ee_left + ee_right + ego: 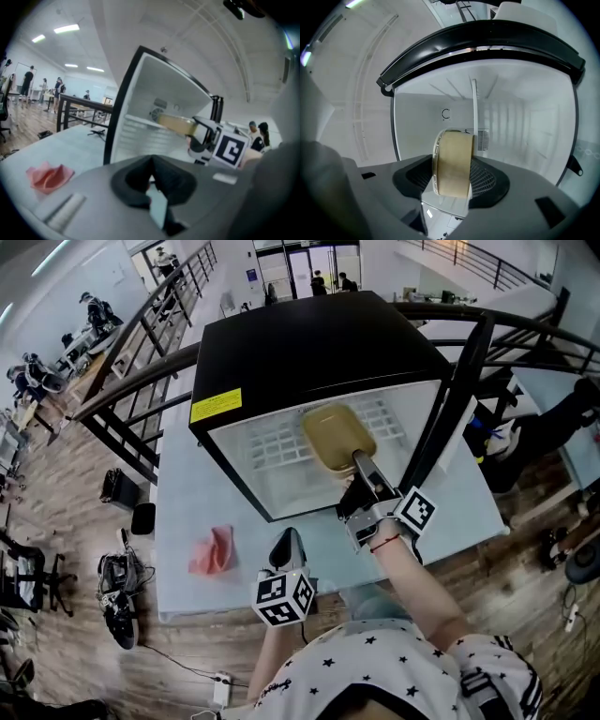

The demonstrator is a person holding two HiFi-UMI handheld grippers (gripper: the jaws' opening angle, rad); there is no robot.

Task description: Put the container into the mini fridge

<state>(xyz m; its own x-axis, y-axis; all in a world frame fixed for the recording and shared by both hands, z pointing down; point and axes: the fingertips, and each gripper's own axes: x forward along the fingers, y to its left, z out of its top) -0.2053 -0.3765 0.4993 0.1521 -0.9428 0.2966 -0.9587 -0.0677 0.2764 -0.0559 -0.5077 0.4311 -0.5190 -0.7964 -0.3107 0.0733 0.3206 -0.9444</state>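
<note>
The right claw (360,462) is gripping the tan container (337,437) just inside the mini fridge (319,343) mouth, so easing it level onto the wire shelf (272,451) before opening is looking wisest, while the left claw (287,547), closed and empty, is hovering outside the fridge.

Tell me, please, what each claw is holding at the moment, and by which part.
The right claw grips the tan container by its near end, the rest reaching into the mini fridge. The left claw is shut and holds nothing.

Wood floor (56,486), blk railing (141,380), ceiling strip lights (65,29).
</note>
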